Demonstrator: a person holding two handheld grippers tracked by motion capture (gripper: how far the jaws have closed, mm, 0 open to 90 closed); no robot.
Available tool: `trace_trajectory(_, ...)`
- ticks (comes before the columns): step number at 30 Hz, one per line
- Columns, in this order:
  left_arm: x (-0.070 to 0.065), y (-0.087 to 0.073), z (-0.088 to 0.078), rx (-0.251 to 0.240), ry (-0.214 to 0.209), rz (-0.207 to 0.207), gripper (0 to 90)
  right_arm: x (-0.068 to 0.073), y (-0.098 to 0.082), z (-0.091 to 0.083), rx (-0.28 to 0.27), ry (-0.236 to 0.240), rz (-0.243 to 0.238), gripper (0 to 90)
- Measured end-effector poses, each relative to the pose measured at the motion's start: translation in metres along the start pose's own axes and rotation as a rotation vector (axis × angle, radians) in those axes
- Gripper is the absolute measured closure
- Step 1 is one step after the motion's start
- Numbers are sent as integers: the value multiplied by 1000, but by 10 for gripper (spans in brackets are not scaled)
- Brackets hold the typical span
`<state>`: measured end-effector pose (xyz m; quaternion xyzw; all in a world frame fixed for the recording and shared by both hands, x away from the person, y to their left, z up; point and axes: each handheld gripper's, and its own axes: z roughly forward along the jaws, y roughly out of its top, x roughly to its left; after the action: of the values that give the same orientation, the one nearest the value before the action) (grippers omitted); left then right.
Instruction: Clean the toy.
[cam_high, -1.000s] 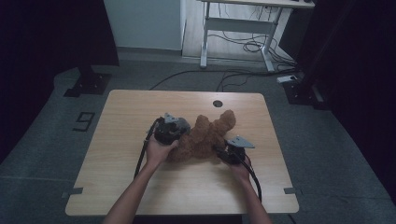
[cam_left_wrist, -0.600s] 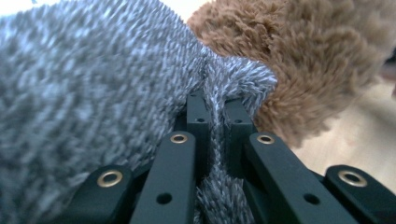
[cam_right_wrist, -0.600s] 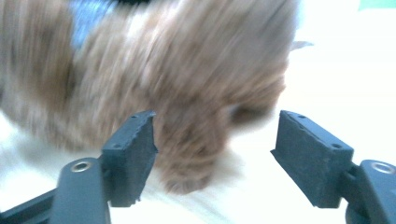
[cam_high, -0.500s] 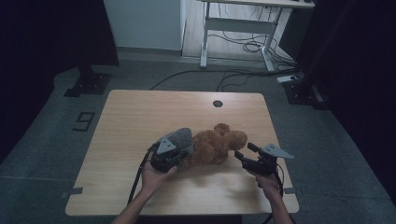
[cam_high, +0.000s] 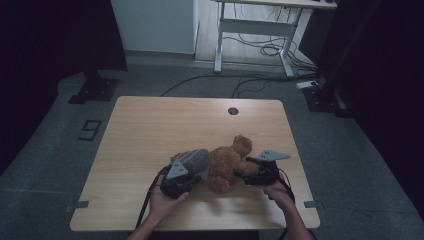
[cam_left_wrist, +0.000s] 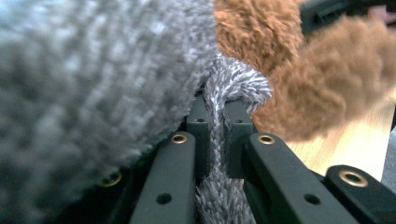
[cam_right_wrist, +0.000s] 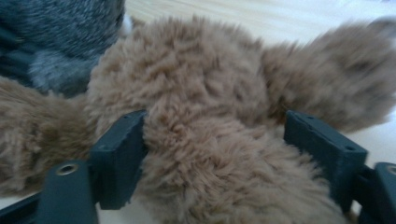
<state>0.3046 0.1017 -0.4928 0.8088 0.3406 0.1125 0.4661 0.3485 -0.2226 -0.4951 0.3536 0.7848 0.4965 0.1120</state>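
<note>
- Wooden tabletop (cam_high: 150, 130) carries one fluffy brown teddy bear (cam_high: 227, 162) near its front edge.
- Our left tongs (cam_left_wrist: 215, 126) pinch one grey knitted cloth (cam_high: 192, 161).
- Our right tongs (cam_right_wrist: 215, 140), which have just been opening, stand spread around the bear.

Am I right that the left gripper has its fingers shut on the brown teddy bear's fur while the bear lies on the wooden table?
Not quite. The left gripper is shut on the grey knitted fabric, not the fur, as the left gripper view shows. The brown teddy bear does lie on the wooden table.

Black tongs (cam_high: 239, 172) (brass-ringed screw holes) carry grey triangular plates and trailing black cables.
</note>
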Motion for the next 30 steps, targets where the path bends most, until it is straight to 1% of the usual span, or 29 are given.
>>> trace_trajectory(1,1,0,1,4,4,2,839,0,-7,0,-4,17,13,273)
trace_trajectory(2,2,0,2,14,11,4,838,2,-14,0,0,28,13,303)
trace_trajectory(4,5,1,8,46,24,-1,837,7,-25,4,27,42,-9,347)
trace_trajectory(5,9,1,11,64,26,-14,835,9,-29,7,42,44,-17,364)
trace_trajectory(6,14,3,14,74,28,-37,833,12,-32,11,52,43,-24,380)
trace_trajectory(7,18,5,15,73,26,-59,831,14,-34,15,55,34,-35,401)
trace_trajectory(8,20,8,15,65,30,-69,830,15,-34,19,48,15,-36,422)
trace_trajectory(10,18,17,12,26,38,-62,829,14,-32,24,21,-21,-23,469)
trace_trajectory(13,9,36,4,-48,37,-29,830,11,-29,29,-4,-72,-41,523)
trace_trajectory(15,1,53,7,-73,24,-9,831,8,-29,31,-20,-92,-43,530)
trace_trajectory(17,-10,70,19,-71,-2,11,829,4,-29,33,-33,-90,-19,530)
trace_trajectory(19,-24,81,40,-45,-32,36,827,3,-30,33,-38,-90,-15,530)
trace_trajectory(20,-30,84,53,-23,-42,42,827,4,-30,32,-39,-90,-17,530)
trace_trajectory(21,-34,85,66,-3,-48,52,826,5,-31,32,-41,-90,-16,530)
trace_trajectory(23,-37,82,88,31,-39,58,823,5,-32,31,-45,-88,-11,533)
trace_trajectory(24,-36,78,94,31,-40,48,824,4,-33,31,-47,-87,-7,536)
trace_trajectory(25,-32,74,97,15,-51,32,828,4,-34,31,-51,-88,2,542)
trace_trajectory(27,-22,69,93,-11,-77,-4,834,3,-36,30,-57,-84,18,550)
trace_trajectory(28,-19,68,89,-16,-73,-10,835,3,-37,31,-63,-79,26,554)
trace_trajectory(30,-12,65,77,-26,-36,-5,834,3,-37,31,-63,-80,31,561)
